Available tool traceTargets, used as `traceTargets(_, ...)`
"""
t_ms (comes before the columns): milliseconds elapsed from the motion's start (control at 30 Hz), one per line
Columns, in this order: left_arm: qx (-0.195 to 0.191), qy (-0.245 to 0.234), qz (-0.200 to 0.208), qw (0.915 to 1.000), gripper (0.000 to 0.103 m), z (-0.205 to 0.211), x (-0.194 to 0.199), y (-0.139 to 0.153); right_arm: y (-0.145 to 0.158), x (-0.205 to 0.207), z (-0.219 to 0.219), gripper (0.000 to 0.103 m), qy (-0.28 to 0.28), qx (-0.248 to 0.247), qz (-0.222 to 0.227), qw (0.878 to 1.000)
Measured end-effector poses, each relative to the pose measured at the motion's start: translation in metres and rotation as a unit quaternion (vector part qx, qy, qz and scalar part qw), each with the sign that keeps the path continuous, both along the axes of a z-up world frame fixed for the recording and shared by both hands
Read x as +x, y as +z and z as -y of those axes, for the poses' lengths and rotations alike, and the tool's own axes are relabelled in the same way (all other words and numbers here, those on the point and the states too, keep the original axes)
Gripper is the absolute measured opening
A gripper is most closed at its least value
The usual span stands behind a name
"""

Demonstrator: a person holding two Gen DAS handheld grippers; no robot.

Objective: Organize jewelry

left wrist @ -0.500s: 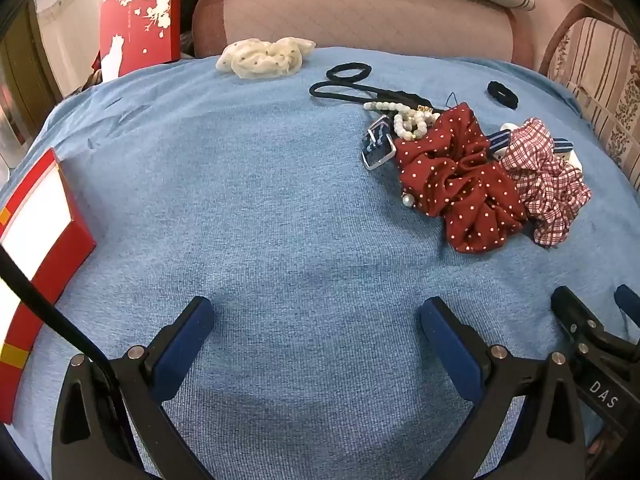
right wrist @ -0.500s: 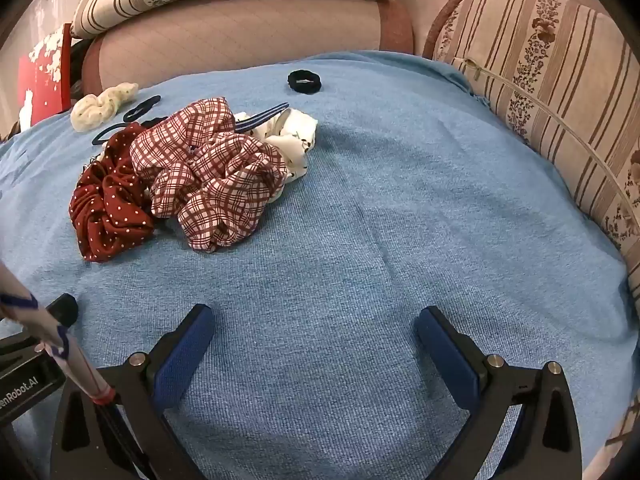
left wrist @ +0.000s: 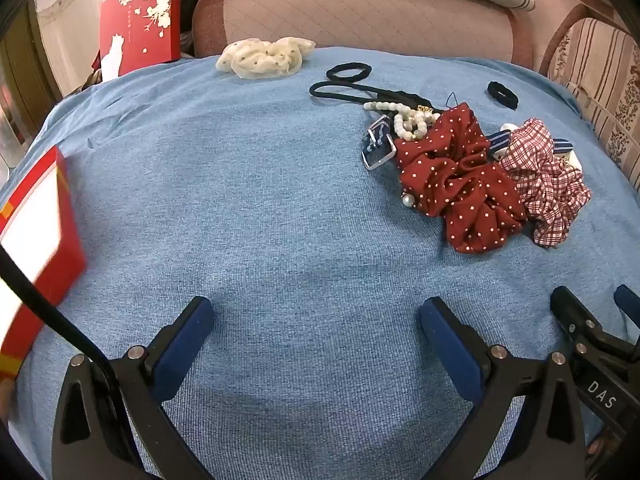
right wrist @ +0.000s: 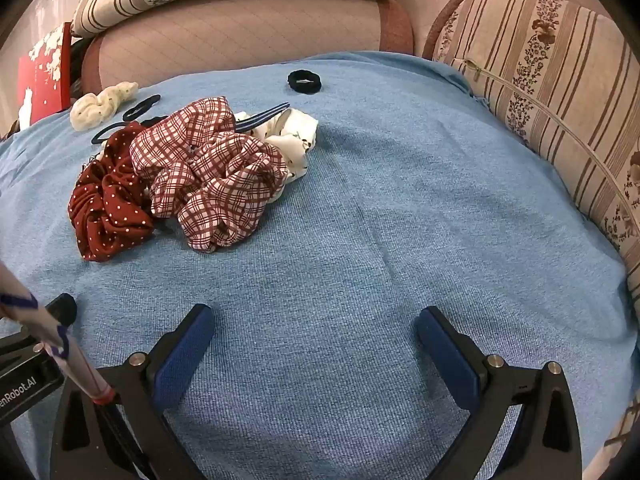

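Two grippers hung over a blue cloth (left wrist: 248, 208) that covered a sofa seat. The left gripper (left wrist: 316, 324) had its blue fingers spread wide apart, and nothing was between them. The right gripper (right wrist: 314, 326) was spread wide too, and it held nothing.

Most of the hair things and jewelry lay in one heap, ahead of the left gripper and off to its right. A dark red scrunchie with white dots (left wrist: 460, 176) lay in the heap. A red and white checked scrunchie (left wrist: 548, 184) touched its right side. A string of white pearls (left wrist: 404, 118) lay at the far left edge of the red one, and one pearl peeked out near its front. A dark strap with a silver buckle (left wrist: 376, 146) lay just beside the pearls. Thin black hair bands (left wrist: 348, 80) lay behind the pearls. A cream scrunchie (left wrist: 264, 58) sat alone near the back of the cloth. A small black hair tie (left wrist: 502, 94) sat alone on the far right. In the right wrist view a white scrunchie with small dark marks (right wrist: 294, 142) poked out from behind the checked one.

A red box with a white inside (left wrist: 36, 236) lay at the left edge of the cloth. Another red box with white flowers (left wrist: 140, 20) stood behind the cloth.
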State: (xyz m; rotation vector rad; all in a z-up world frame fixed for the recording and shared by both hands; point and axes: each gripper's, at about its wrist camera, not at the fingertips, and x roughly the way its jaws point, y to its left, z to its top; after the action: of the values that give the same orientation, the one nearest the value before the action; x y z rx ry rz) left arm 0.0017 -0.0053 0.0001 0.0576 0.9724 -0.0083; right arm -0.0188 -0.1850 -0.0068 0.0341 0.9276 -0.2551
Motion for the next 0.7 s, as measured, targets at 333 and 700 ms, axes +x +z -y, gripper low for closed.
traceTargets(333, -0.001, 0.0, 0.0, 1.0, 0.103, 0.0002, 0.0002, 0.0004, -0.0023, 0.0022, -0.0023, 0.103, 0.0, 0.002, 0.0, 1.0)
traceTargets(700, -0.001, 0.0, 0.001, 1.0, 0.103, 0.0035, 0.0014, 0.0003, 0.002, 0.0006, 0.0041, 0.103, -0.015, 0.039, -0.029, 0.999)
